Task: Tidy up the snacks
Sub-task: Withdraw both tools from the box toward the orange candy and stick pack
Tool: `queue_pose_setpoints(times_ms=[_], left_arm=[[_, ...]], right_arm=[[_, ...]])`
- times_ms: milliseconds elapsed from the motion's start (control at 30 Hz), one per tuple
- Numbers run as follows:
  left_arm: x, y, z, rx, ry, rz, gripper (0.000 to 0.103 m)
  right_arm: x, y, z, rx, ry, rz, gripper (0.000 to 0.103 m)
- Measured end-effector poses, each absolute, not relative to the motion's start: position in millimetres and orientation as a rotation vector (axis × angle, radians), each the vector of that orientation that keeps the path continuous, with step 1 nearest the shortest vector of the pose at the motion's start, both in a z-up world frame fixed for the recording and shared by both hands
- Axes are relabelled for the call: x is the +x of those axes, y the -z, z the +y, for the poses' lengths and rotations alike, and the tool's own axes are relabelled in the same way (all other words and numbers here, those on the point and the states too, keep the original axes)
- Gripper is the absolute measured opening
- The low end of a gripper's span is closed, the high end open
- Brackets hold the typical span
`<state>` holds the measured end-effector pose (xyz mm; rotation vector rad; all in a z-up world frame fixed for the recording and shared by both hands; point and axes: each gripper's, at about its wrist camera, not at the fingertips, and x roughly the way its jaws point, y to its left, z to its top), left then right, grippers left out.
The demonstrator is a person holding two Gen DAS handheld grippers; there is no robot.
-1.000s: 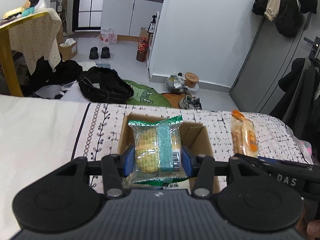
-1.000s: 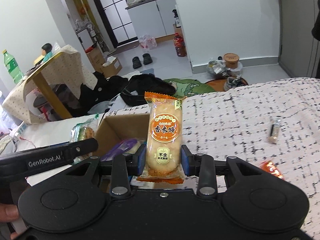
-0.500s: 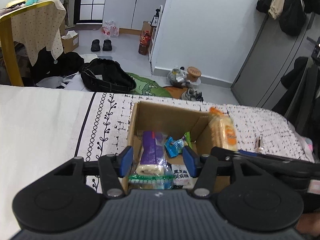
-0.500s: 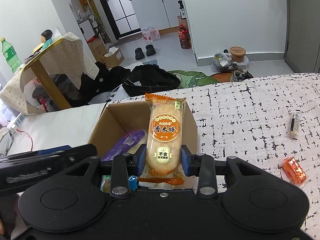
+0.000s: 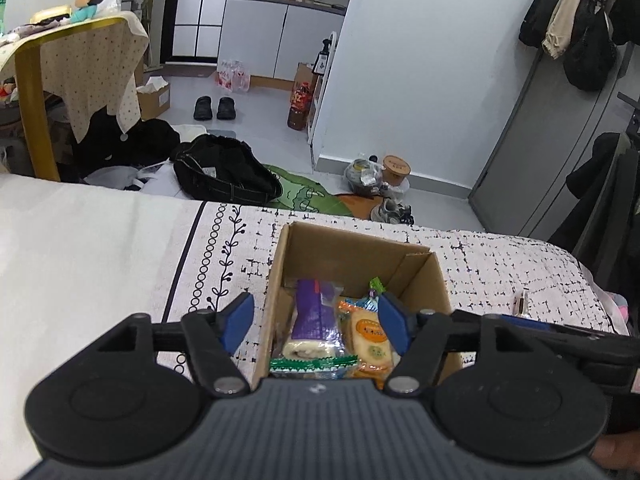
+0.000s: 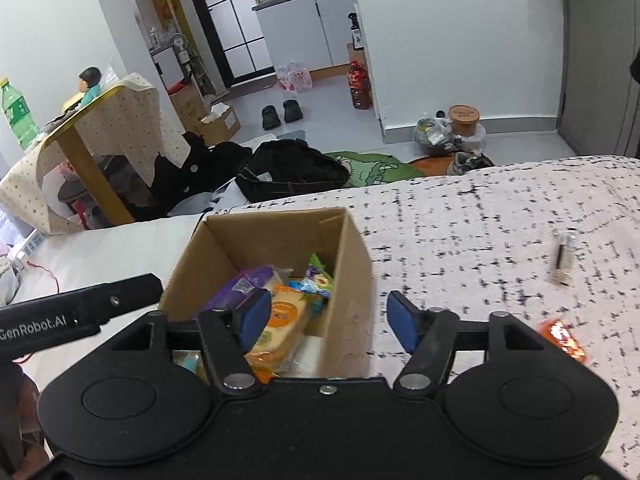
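A cluttered room with a grey floor lies beyond a bed spread with a speckled white cover [image 6: 480, 216], and on that cover stands an open cardboard box [image 5: 276, 280], its flaps down inside. In it lie the snacks: a purple-wrapped roll cake [image 5: 310, 320], an orange rice-cracker packet [image 5: 370, 340] just beside it, a green-edged packet [image 5: 312, 364] at the near wall, and small bright sweets at the back. Two strays are left on the cover, well apart from the box: an orange-wrapped candy [image 6: 562, 338] and a slim dark sachet [image 6: 562, 258]. All look light, crinkly and slippery in their film (the crackers and cake likely crush easily), so a gentle pinch across a packet's middle or its sealed end seems wisest. The left gripper [image 5: 316, 320] and right gripper [image 6: 324, 318] both hang over the box, jaws opening and holding nothing.
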<state>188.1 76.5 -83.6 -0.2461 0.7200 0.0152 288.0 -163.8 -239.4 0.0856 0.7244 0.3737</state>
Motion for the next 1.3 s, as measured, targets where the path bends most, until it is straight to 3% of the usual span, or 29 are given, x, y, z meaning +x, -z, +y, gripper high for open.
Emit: queue_pose_setpoints(times_ms=[300,1300], left_arm=[[182.4,78.5,55.3,-0.228,0.049,0.728,0.068],[198.4,64.4,-41.0,-0.122,0.214,0.744,0.067]], right_arm=[[276.2,226.5,-205.6,0.08,-0.331,0.692,0.079],[263.7,218.2,-323.2,0.156,-0.189,0.665,0.094]])
